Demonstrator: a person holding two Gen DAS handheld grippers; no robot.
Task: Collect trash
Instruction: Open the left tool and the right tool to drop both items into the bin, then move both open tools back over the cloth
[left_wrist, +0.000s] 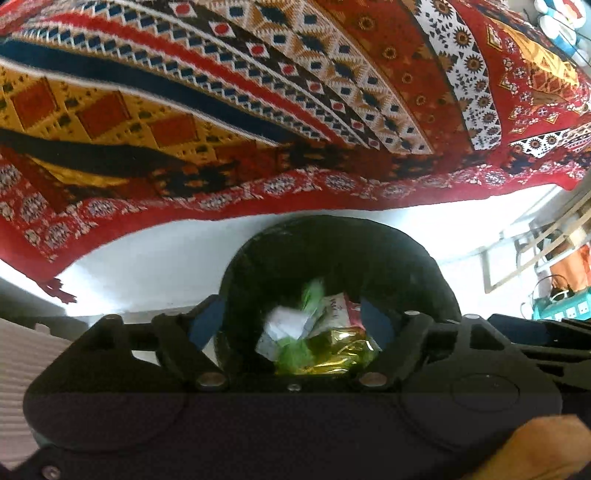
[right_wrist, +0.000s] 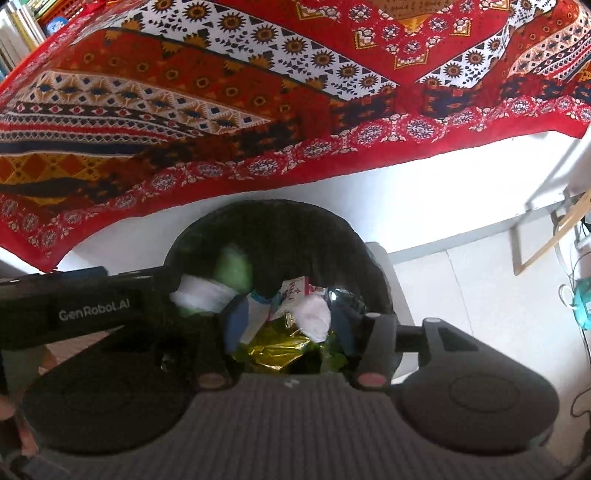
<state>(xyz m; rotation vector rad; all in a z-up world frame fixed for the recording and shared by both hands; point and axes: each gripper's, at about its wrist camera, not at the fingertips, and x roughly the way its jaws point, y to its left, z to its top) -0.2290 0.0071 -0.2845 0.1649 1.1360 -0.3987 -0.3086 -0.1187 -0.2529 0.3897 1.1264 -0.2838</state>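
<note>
A bin lined with a black bag (left_wrist: 332, 236) (right_wrist: 266, 214) sits right under both grippers. Inside lie gold foil (left_wrist: 332, 350) (right_wrist: 273, 350), a red and white packet (left_wrist: 340, 310) (right_wrist: 293, 291) and green wrappers. My left gripper (left_wrist: 291, 323) is open over the bin mouth. A blurred white paper wad (left_wrist: 284, 321) (right_wrist: 201, 293) and a green scrap (left_wrist: 312, 291) (right_wrist: 232, 269) hang loose between its fingers. My right gripper (right_wrist: 290, 325) is also open, with a white tissue ball (right_wrist: 314, 314) loose near its right pad (right_wrist: 343, 325). The left gripper's tip (right_wrist: 173, 291) reaches in from the left.
A red patterned cloth (left_wrist: 295, 92) (right_wrist: 258, 92) hangs over the table edge just beyond the bin. Pale floor (right_wrist: 461, 258) spreads to the right, with a wooden frame (right_wrist: 554, 236) and cables (right_wrist: 580, 302) at the far right. A hand (left_wrist: 535, 443) holds the left gripper.
</note>
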